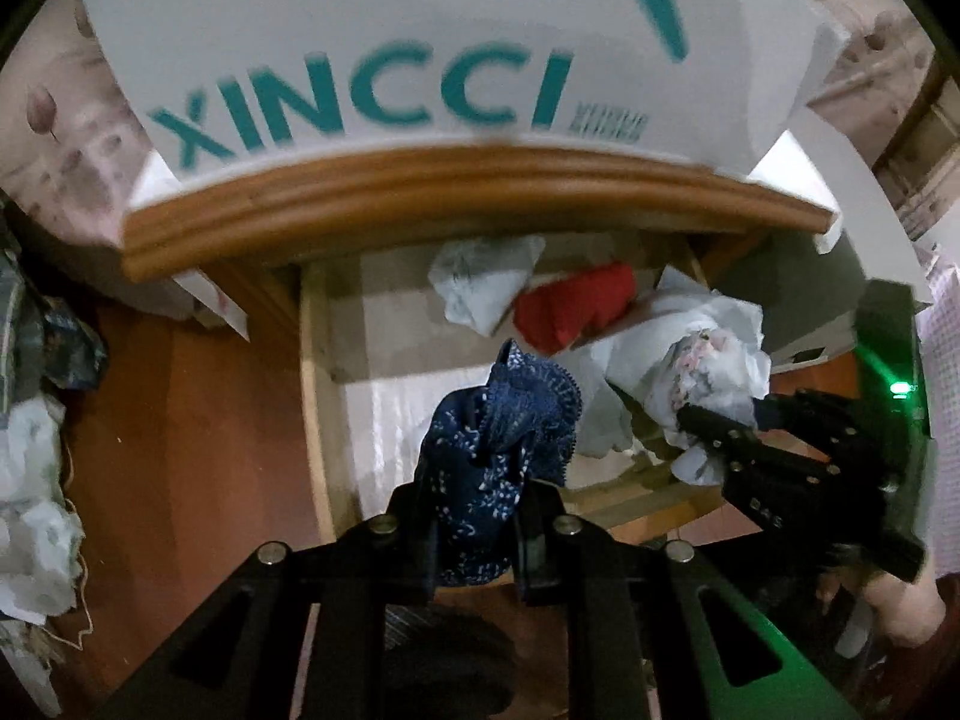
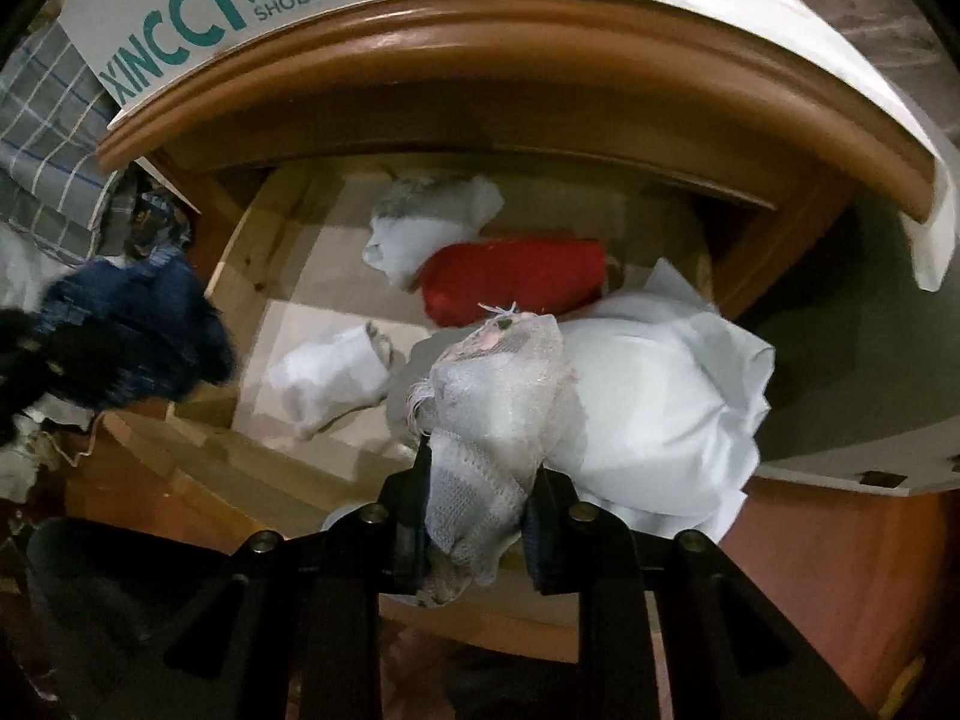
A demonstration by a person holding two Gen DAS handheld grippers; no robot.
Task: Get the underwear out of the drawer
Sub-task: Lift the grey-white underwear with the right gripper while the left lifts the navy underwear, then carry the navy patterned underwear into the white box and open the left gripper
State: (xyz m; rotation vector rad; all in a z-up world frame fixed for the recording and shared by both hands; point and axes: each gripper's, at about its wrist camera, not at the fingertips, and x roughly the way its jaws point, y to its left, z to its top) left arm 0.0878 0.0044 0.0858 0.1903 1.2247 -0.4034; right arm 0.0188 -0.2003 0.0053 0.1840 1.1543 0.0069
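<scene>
My left gripper (image 1: 474, 510) is shut on navy patterned underwear (image 1: 504, 420) and holds it above the open wooden drawer (image 1: 318, 396). My right gripper (image 2: 480, 480) is shut on pale mesh underwear (image 2: 498, 396) with a white cloth (image 2: 654, 396) bunched behind it, over the drawer's front right. The right gripper also shows in the left wrist view (image 1: 720, 438), and the navy piece shows at the left of the right wrist view (image 2: 138, 336). Inside the drawer lie a red piece (image 2: 516, 288), a whitish piece (image 2: 432, 222) and another white piece (image 2: 336, 372).
A wooden top edge (image 1: 468, 192) overhangs the drawer, with a white XINCCI shoe box (image 1: 384, 60) on it. Clothes pile up at the left (image 1: 36, 480) on the reddish floor (image 1: 198, 420). A plaid cloth (image 2: 48, 138) lies at the far left.
</scene>
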